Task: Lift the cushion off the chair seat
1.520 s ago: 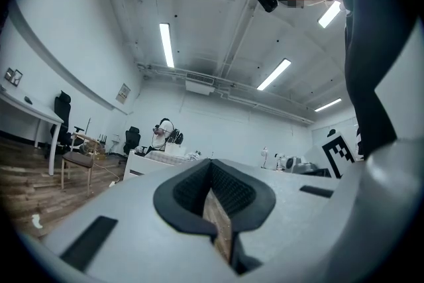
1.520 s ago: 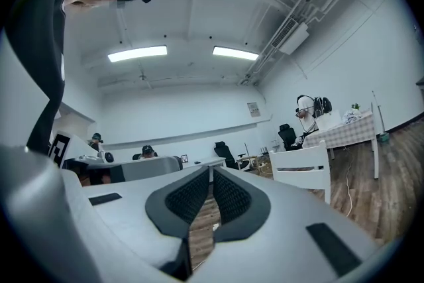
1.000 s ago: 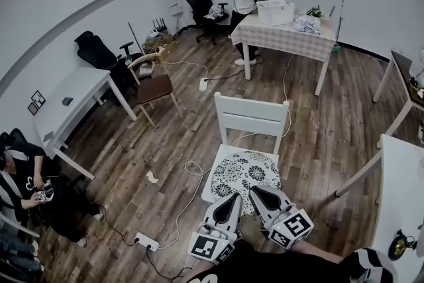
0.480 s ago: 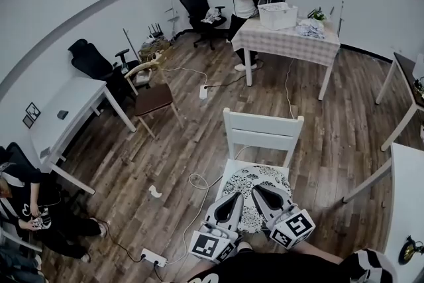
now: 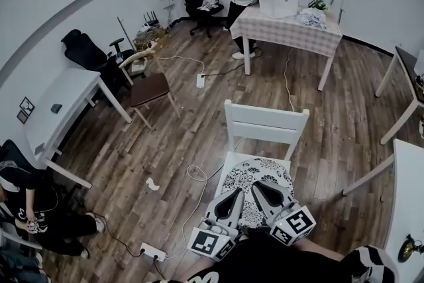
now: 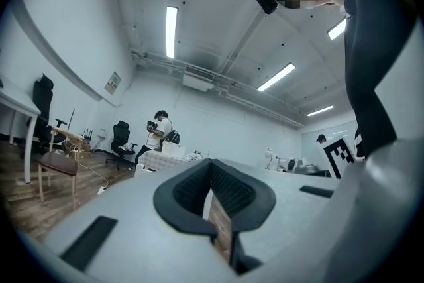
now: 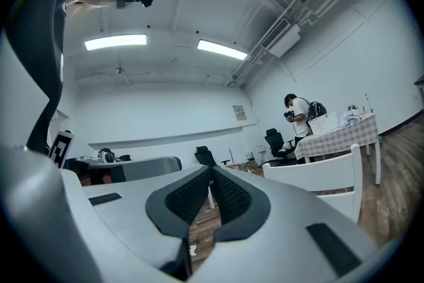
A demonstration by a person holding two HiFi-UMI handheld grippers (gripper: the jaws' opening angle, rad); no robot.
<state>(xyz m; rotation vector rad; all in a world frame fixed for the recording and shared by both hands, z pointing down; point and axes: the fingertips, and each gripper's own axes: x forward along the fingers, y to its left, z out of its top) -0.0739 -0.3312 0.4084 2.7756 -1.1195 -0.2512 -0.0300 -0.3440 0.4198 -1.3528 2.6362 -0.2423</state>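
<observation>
Grey left tool and right tool — black ribbed pads, black-and-white marker cubes — plus a black top.

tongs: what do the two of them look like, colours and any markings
The left tongs and right tongs both have light grey shells that taper to a point, with black pads ribbed on the inner face. Each carries a white cube with black square markers at its rear. The person's clothing is black. No cables show on them.
</observation>
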